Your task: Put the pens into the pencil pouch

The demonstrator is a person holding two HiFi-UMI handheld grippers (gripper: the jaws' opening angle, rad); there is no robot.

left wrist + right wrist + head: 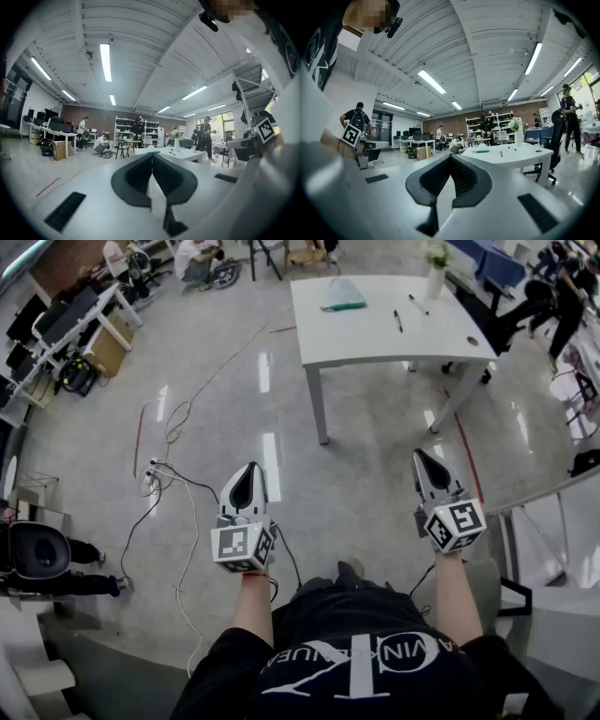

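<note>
A white table (375,338) stands well ahead of me across the floor. On it lie a teal, see-through pencil pouch (343,294) and two dark pens (397,321) (418,305). My left gripper (250,467) and right gripper (418,456) are held level over the floor, far short of the table, both shut with nothing between the jaws. The right gripper view shows the table (520,153), the pouch (481,149) and a pen (501,153) beyond its shut gripper (451,157). In the left gripper view, the table (180,153) shows past the shut gripper (152,154).
A white vase with flowers (434,277) stands on the table's far right part. Cables and a power strip (155,476) trail over the floor to my left. Desks with monitors (66,320) line the left side. People and chairs are at the back and right, and a railing (548,512) is at right.
</note>
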